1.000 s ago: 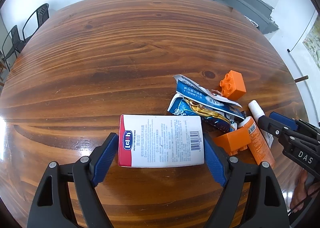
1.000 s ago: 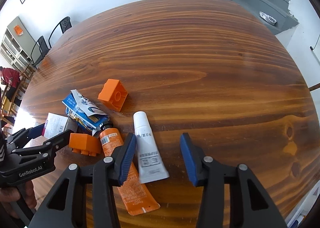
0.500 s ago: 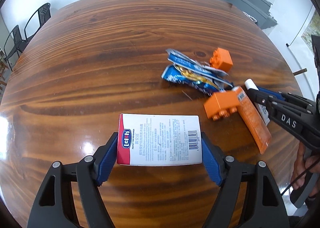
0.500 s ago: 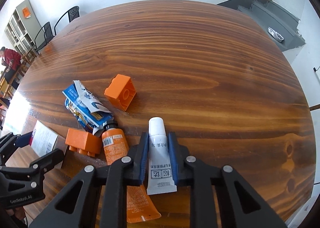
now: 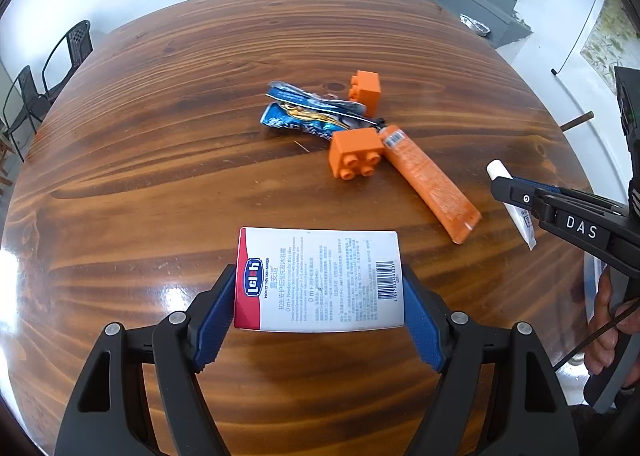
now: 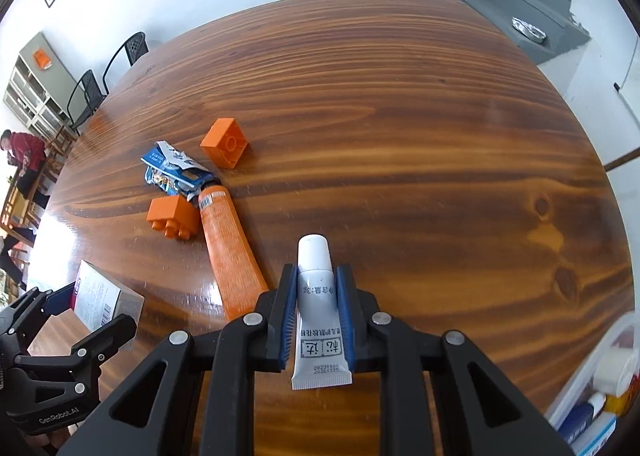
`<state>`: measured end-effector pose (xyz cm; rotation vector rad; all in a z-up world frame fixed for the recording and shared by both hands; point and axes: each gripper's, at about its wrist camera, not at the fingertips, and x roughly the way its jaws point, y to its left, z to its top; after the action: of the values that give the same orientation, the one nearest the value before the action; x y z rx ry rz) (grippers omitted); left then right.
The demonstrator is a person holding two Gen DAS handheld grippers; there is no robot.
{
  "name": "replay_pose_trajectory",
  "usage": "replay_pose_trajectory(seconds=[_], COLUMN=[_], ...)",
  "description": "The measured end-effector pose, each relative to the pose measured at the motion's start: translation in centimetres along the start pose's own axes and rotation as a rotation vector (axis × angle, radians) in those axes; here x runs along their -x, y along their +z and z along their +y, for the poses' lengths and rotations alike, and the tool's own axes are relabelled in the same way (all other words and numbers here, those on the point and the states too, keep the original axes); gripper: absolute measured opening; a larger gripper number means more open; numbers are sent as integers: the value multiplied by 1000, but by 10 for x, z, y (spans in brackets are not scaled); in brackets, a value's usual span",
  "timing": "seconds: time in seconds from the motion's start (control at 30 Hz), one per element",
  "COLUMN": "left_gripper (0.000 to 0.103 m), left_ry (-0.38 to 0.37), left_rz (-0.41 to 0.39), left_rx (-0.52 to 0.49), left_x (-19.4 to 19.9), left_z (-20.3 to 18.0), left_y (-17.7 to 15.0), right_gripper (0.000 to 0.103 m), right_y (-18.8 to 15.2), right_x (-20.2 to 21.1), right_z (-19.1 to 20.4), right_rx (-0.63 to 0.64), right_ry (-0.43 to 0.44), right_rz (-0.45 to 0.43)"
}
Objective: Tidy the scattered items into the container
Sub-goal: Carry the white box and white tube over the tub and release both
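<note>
Big round wooden desk (image 5: 168, 144) fills both views, glossy, strong grain. Clear plastic container (image 6: 596, 384) sits at the near right edge of the desk in the right wrist view, only partly in frame, a few tubes and packs already inside. Left tool (image 5: 318, 306) is clamped on a white carton (image 5: 320, 280) with a red end panel and barcode, blue pads pressed on both short ends, carton lifted clear of the desk; the same carton shows low on the left of the right wrist view (image 6: 102, 298). Right tool (image 6: 318, 316) is closed on a white tube (image 6: 318, 312), cap pointing forward, crimped end toward the camera, tube also off the surface; from the left wrist view its cap pokes out past the tool's tip (image 5: 500, 170). Left on the desk, clustered near the middle: orange tube (image 5: 428, 178) lying flat, black cap end toward a crumpled blue snack wrapper (image 5: 308, 114); orange brick (image 5: 356, 152) on its side with studs facing the camera, touching the orange tube's cap end; second orange brick (image 5: 366, 90) just beyond the wrapper, its hollow underside up in the right wrist view (image 6: 225, 142). Black chairs (image 5: 60, 60) stand past the far desk edge.
</note>
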<state>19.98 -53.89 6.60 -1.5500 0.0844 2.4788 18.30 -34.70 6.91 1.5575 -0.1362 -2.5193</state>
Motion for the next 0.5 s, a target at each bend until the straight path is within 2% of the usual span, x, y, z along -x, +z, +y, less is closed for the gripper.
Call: replay_pose_trajectory(seconds=[0.5], left_gripper=[79], left_ry=[3], left_rz=[-41], left_rx=[-24], left_x=[33], left_z=[-40], left_y=[-26], right_gripper=[22], right_y=[-32], right_x=[57], right_z=[-18], right_rx=[8], right_ry=[41], right_rz=[-57])
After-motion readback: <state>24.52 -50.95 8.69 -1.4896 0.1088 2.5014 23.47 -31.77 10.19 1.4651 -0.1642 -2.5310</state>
